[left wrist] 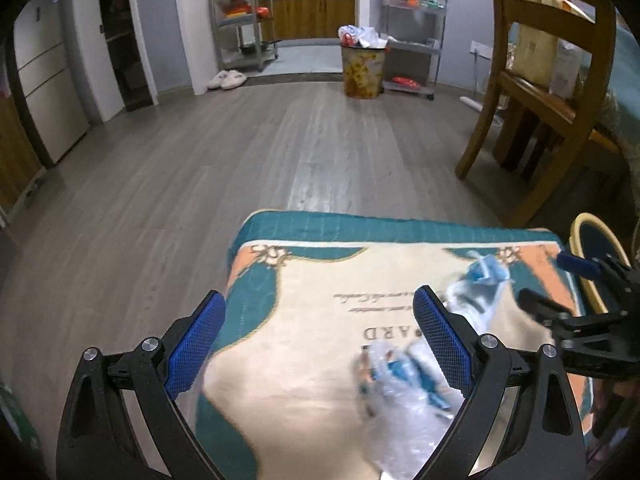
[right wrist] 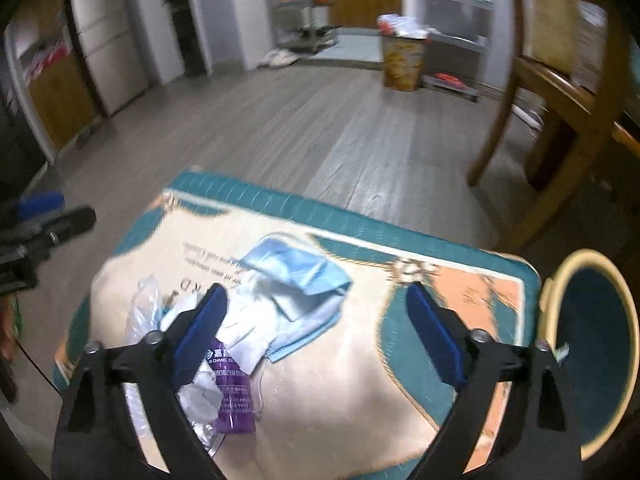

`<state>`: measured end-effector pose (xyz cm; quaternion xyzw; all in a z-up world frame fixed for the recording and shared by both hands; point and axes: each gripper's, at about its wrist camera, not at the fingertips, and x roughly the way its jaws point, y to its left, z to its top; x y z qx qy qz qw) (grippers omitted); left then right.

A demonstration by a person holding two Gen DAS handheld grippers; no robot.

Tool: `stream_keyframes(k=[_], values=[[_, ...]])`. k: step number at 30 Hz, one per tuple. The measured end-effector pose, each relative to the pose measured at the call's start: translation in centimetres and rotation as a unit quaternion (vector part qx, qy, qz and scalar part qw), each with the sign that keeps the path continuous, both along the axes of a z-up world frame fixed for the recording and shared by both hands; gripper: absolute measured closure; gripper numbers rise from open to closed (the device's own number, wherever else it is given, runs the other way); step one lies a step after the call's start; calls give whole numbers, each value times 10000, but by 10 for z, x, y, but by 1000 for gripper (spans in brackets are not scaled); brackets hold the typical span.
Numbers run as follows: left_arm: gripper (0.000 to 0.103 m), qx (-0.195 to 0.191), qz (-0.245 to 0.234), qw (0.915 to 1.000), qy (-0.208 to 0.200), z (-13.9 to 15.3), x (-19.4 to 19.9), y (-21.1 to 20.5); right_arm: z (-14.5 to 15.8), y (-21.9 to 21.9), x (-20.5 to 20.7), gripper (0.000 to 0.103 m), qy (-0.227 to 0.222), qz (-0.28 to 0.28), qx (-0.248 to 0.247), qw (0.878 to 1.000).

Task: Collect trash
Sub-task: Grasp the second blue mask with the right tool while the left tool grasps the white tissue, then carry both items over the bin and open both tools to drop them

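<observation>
Trash (right wrist: pixel 248 320) sits heaped on the table (right wrist: pixel 360 400) beside the bin (right wrist: pixel 600 340), both tongs (left wrist: pixel 320 344) (right wrist: pixel 316 332) spread wide, empty, ready to grab.

floor (left wrist: pixel 240 152): grey planks | wooden chair (left wrist: pixel 552 80) | metal shelves (left wrist: pixel 240 12)

We read "ARD", upside down, on the printed cloth (left wrist: pixel 320 344), and "CHANG" on the purple packet (right wrist: pixel 234 396); smaller print stays illegible.
</observation>
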<state>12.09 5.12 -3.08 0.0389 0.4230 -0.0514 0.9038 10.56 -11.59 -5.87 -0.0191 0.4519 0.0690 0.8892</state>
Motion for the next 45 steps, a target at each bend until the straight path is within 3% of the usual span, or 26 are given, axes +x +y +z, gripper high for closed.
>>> stream_keyframes(k=[3, 6, 8, 9, 15, 23, 26, 30, 33, 34, 35, 36, 45], values=[[9, -180, 100, 9997, 131, -3, 4, 9, -16, 6, 13, 30, 166, 35, -65, 9998], [9, -325, 105, 9992, 202, -5, 7, 11, -28, 2, 22, 52, 318, -81, 70, 9994], [9, -302, 21, 9993, 216, -7, 7, 6, -32, -1, 25, 93, 465, -62, 257, 9986], [9, -270, -35, 9994, 228, -8, 7, 2, -32, -2, 25, 97, 482, -80, 295, 9984], [10, -335, -586, 9968, 436, -22, 8, -30, -15, -16, 10, 102, 283, -122, 574, 9979], [28, -367, -1578, 9832, 841, -50, 13, -91, -8, -39, 5, 102, 271, -74, 970, 9949], [37, -317, -1640, 9805, 1031, -64, 19, -103, -6, -45, 4, 102, 261, 11, 1132, 9932], [46, -570, -1636, 9752, 1375, -80, 26, -106, -6, -50, 3, 102, 290, 90, 1163, 9928], [58, -560, -1682, 9707, 1623, -90, 26, -109, -8, -52, 3, 102, 334, 89, 1157, 9927], [68, -527, -1726, 9705, 1599, -90, 24, -110, -9, -54, 3, 102, 351, 83, 1137, 9929], [90, -568, -1827, 9676, 1646, -89, 23, -112, -9, -55, 3, 102, 359, 73, 1103, 9932], [95, -596, -1884, 9658, 1680, -89, 22, -113, -9, -56, 2, 102, 367, 50, 1070, 9936], [96, -302, -1933, 9785, 649, -31, 6, -115, 23, -78, -18, 102, 135, -271, 1029, 9942]])
